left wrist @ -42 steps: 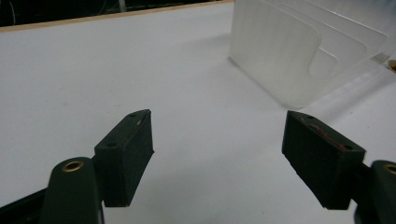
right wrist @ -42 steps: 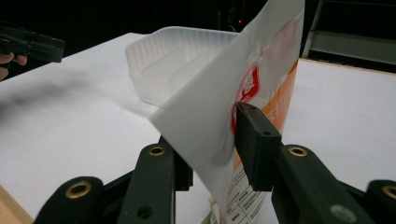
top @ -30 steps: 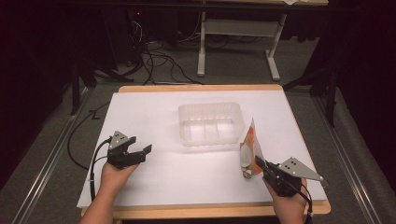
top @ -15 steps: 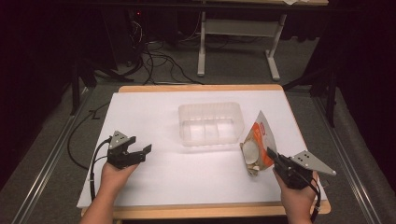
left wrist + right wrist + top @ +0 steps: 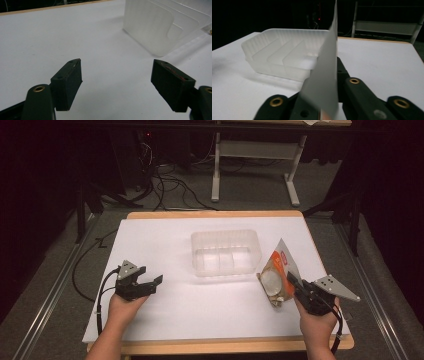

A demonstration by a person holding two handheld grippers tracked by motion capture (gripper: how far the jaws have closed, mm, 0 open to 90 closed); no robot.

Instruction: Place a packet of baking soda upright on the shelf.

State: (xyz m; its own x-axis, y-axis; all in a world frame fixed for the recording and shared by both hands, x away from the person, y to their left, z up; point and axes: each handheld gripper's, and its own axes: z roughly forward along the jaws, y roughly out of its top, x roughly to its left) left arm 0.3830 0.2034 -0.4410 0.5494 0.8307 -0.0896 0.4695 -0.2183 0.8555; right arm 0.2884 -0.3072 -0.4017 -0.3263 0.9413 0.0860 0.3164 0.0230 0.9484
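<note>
The right gripper (image 5: 296, 285) is clamped tight on the edge of a snack packet (image 5: 278, 276), jaws pinched together on the thin film so the pack stands up off the white table (image 5: 165, 240) rather than dragging across it. In the right gripper view that packet (image 5: 324, 75) rises edge-on straight from between the jaws, a pale blade splitting the view, and just beyond it sits the clear plastic tray (image 5: 284, 55), its ribbed dividers facing the tool. From the high view the tray (image 5: 226, 251) lies ahead of and inboard of the right gripper, near but not touching the packet, so I'd say this is a carry toward the tray, with the drop not yet made. Holding by one edge looks sensible: the packet hangs free and can be tipped over the rim. Over on the other side, the left gripper (image 5: 150, 282) rests low on the table with its jaws spread wide and nothing between them; in its own view the fingers (image 5: 67, 82) frame bare white surface, the tray's wall (image 5: 160, 27) off ahead to one side. It seems parked clear, perhaps ready to steady the tray.
</note>
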